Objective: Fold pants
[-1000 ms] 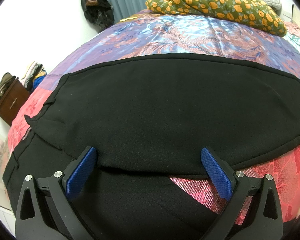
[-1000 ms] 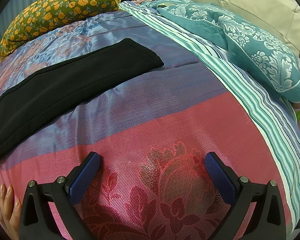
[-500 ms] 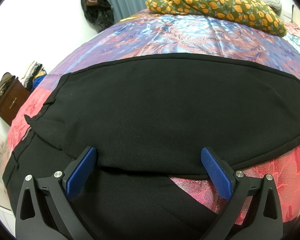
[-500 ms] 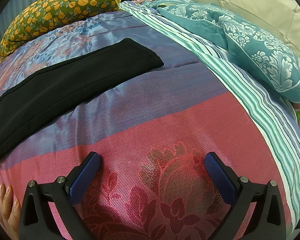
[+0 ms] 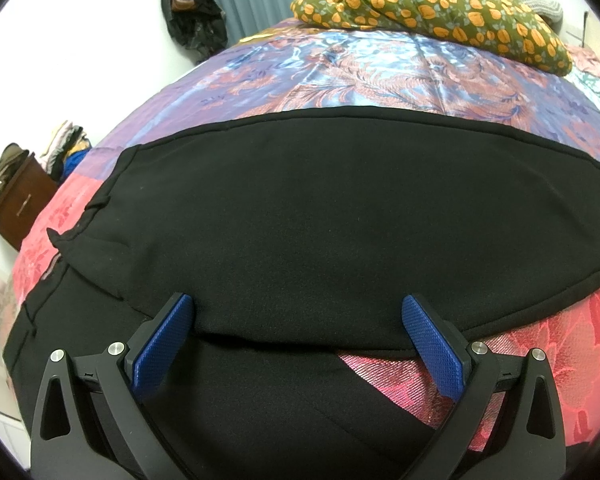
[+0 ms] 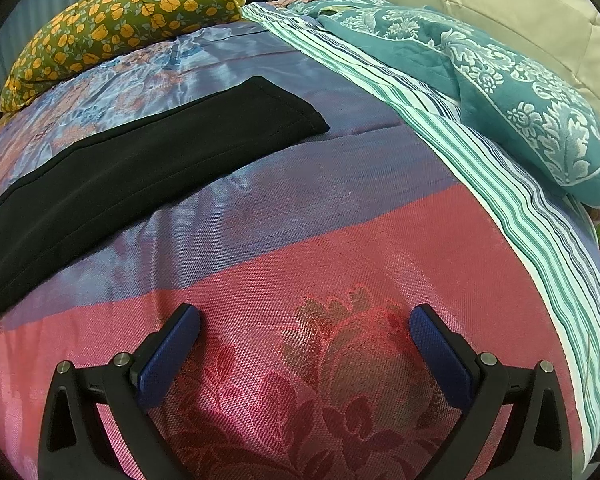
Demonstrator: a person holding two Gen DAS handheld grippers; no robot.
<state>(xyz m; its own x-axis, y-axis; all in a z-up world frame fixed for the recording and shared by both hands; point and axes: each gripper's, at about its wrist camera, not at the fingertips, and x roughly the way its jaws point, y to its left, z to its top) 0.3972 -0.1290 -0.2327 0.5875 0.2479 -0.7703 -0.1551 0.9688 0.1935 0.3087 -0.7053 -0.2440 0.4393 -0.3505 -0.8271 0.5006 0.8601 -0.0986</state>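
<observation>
Left wrist view: basically nothing's moved in the last second, left gripper (image 5: 298,322) still spread wide over the black pants (image 5: 340,220) on the bedspread (image 6: 320,248); right gripper (image 6: 304,332) wide too, empty. Fold looks paused.

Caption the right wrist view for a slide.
Open right hand-held gripper above the pink bedspread, black pants lying flat beyond.

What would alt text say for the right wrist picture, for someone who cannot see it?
An open two-finger gripper with blue pads hovers over a pink and purple floral bedspread, holding nothing. Black pants lie flat to the left; a yellow-flowered pillow and a teal blanket sit beyond.
</observation>
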